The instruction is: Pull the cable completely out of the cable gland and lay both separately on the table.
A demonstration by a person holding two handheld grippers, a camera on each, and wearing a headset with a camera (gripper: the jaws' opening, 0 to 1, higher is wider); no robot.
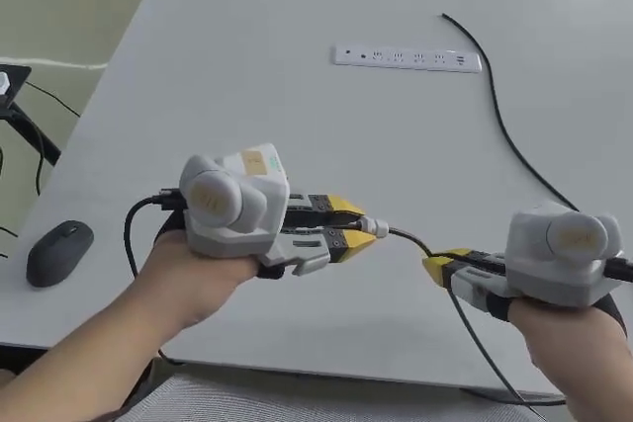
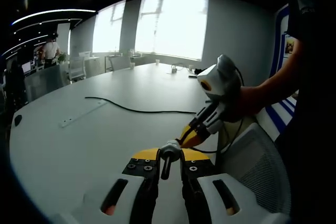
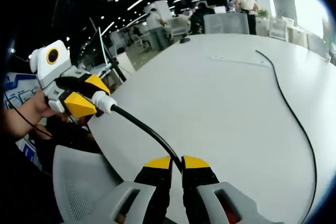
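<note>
**A:** Where are we on the pull? Head view first.

**B:** In the head view, my left tool (image 1: 348, 227) is closed on the cable gland (image 1: 374, 227). My right tool (image 1: 435, 266) is closed on the cable (image 1: 407, 237) a little way along. I'm holding both up over the near edge of the table (image 1: 297, 116), with nothing laid down. A short bowed run of cable spans the two tools, and the rest drops away below the right one.

**A:** And the left gripper view?

**B:** The gland sits pinched near the yellow tips of my left jaws, which are nearly together. The right tool's tips are just beyond it, near the gland's mouth.

**A:** Is the cable out?

**B:** Not going by the right gripper view. There my right jaws are shut to a thin slit on the cable. From them it runs straight up into the gland's pale nose in the left tool. I can't tell how much of it sits inside.

**A:** So what remains?

**B:** Nearly all of it, I'd judge. The grips are set, but the pull isn't finished, and cable and gland have yet to go down apart. The power strip (image 1: 407, 58) and the other black lead (image 1: 504, 126) lie well back, so the near table has room.
</note>
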